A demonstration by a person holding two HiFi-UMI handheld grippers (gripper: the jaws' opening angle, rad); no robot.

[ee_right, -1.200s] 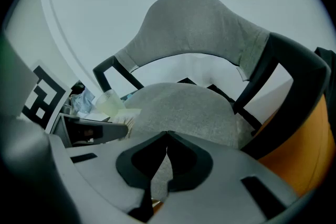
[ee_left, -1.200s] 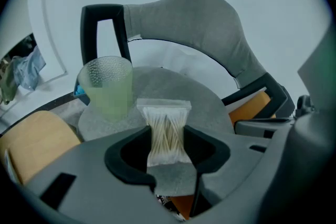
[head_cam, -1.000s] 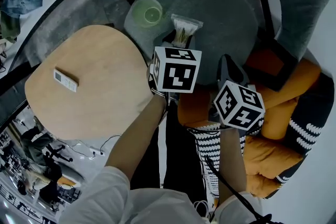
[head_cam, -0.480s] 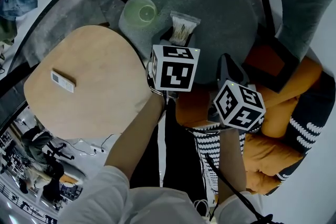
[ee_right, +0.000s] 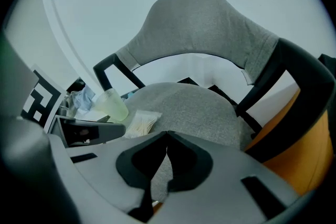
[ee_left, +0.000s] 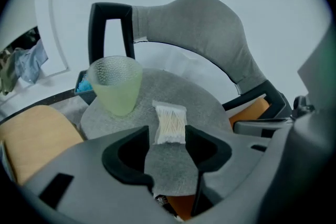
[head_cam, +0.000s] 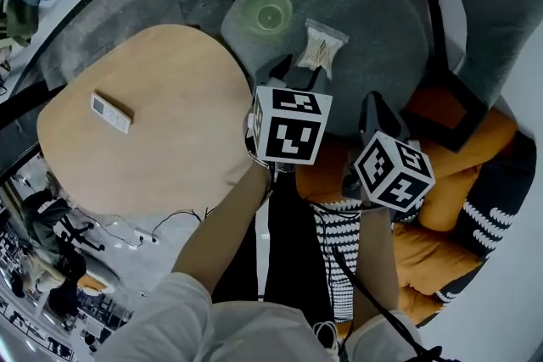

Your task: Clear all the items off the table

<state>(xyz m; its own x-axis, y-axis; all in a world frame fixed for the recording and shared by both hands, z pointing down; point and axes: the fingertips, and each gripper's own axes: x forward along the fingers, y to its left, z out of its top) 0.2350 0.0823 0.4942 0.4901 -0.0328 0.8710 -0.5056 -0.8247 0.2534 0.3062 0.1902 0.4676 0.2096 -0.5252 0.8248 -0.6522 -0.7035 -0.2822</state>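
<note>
1. The grey chair seat (head_cam: 373, 21) carried two things. A green cup (ee_left: 115, 86) stood upright near its far-left edge. A clear packet of cotton swabs (ee_left: 170, 123) lay flat on the seat just beside the cup, more toward the middle.
2. The left gripper (ee_left: 167, 136) hung over the near edge of the seat. Its jaws were apart and had just been opening. The near end of the packet seemed to lie between the tips, but the pads did not press on it, so this gripper was released.
3. The right gripper (ee_right: 167, 136) pointed at the seat from its near-right side, its jaws clenched together on nothing.
4. A white remote control (head_cam: 111, 113) lay on the wooden table (head_cam: 170, 157), which stood just left of the seat. The remote was well apart from both grippers.
</note>
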